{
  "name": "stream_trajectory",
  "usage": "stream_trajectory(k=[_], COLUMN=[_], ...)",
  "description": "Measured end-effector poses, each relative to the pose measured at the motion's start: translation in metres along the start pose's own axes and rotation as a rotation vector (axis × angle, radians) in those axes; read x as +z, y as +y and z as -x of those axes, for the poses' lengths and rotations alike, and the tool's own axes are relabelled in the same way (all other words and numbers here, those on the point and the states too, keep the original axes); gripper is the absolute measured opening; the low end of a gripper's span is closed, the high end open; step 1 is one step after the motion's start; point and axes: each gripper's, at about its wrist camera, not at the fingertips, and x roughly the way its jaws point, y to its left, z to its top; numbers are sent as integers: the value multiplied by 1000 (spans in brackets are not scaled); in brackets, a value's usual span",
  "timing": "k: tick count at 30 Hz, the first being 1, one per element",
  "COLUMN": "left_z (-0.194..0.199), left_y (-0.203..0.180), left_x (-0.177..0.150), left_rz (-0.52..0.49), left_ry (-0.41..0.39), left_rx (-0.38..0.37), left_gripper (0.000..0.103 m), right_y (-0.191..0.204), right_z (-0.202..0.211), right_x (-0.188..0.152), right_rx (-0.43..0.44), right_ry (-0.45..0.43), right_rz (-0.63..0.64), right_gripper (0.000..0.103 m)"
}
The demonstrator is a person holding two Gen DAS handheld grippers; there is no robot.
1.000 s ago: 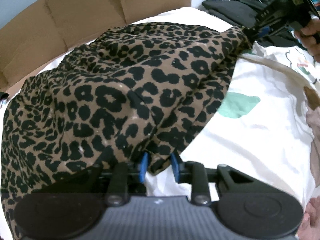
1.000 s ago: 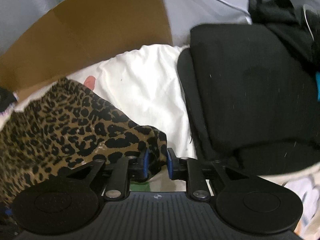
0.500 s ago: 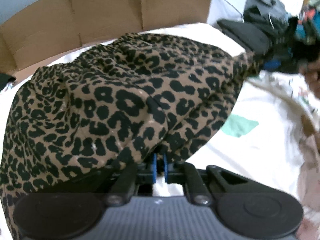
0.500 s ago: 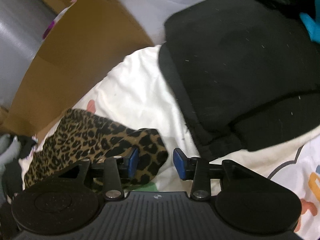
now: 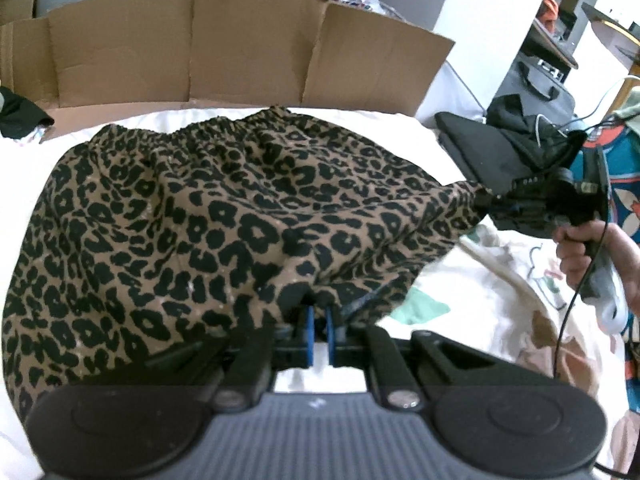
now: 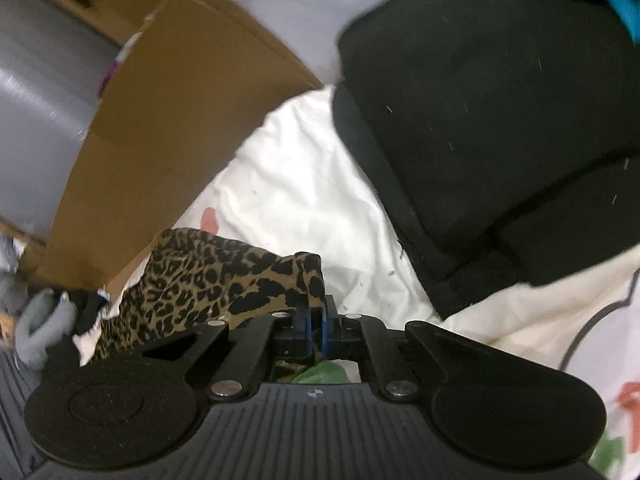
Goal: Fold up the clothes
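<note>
A leopard-print skirt (image 5: 208,216) is spread over the white printed bedsheet (image 5: 472,344), its elastic waistband toward the cardboard. My left gripper (image 5: 319,322) is shut on the skirt's near hem corner. My right gripper (image 6: 316,322) is shut on the other corner of the leopard-print skirt (image 6: 208,276) and holds it lifted and stretched; it also shows in the left wrist view (image 5: 492,206) at the right, with the hand behind it.
A flattened cardboard sheet (image 5: 224,48) stands behind the bed. A stack of folded black clothes (image 6: 500,120) lies to the right of the skirt, seen also in the left wrist view (image 5: 488,148). Bags and clutter fill the far right. A grey garment (image 6: 44,320) lies at the left.
My right gripper opened, then closed on the skirt's corner. My left gripper closed on the hem. Both lifted, pulling the skirt taut between them.
</note>
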Motion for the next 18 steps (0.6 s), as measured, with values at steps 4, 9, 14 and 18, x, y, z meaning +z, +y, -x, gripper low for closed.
stream_trajectory(k=[4, 9, 14, 18], left_z=[11, 20, 27, 28], left_y=[-4, -10, -13, -18], left_x=[-1, -3, -4, -8], left_rz=[7, 13, 7, 3], left_ry=[6, 19, 28, 45], left_rx=[-19, -86, -173, -237], left_gripper=[6, 6, 6, 6], right_y=[14, 32, 47, 53], right_z=[30, 59, 69, 71], right_x=[6, 15, 22, 23], right_rx=[-4, -10, -26, -39], right_ry=[-44, -84, -94, -105], right_rz=[45, 120, 182, 200], right_gripper=[2, 2, 2, 2])
